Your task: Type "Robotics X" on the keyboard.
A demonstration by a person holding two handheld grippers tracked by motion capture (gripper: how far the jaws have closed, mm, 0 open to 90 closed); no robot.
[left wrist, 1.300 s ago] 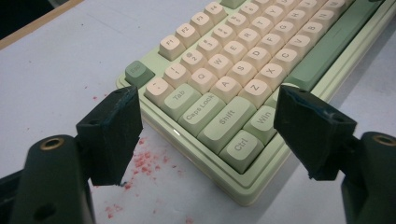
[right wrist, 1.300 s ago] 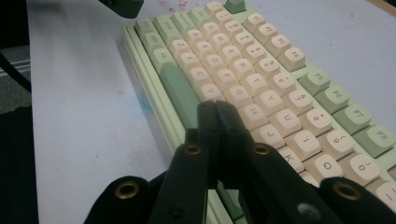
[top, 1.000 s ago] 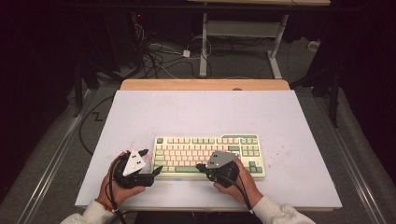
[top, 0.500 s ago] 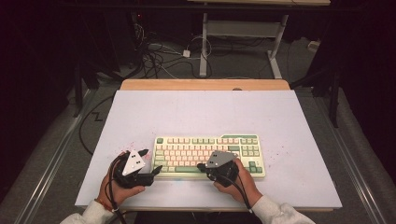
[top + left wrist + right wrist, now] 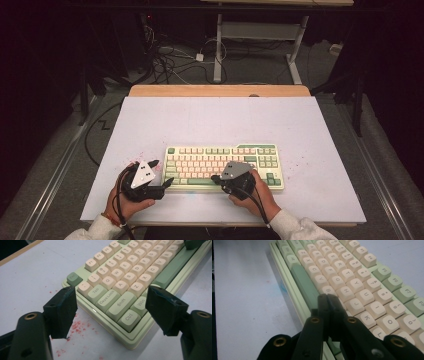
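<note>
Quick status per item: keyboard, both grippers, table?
keyboard: flat on the table, near the front edge
left gripper: jaws open, straddling the keyboard's Ctrl corner, holding nothing
right gripper: jaws shut, empty, tips over the keys near the spacebar
table: white top, red specks by the keyboard

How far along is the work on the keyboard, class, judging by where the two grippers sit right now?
Done: both grippers are at the keyboard on the white table. In hand: the right gripper, shut, points at the keys near the space bar; whether it touches one cannot be told. The left gripper is open, framing the Ctrl and Shift corner without gripping. Left: any pressing or moving; no key looks pushed down.
</note>
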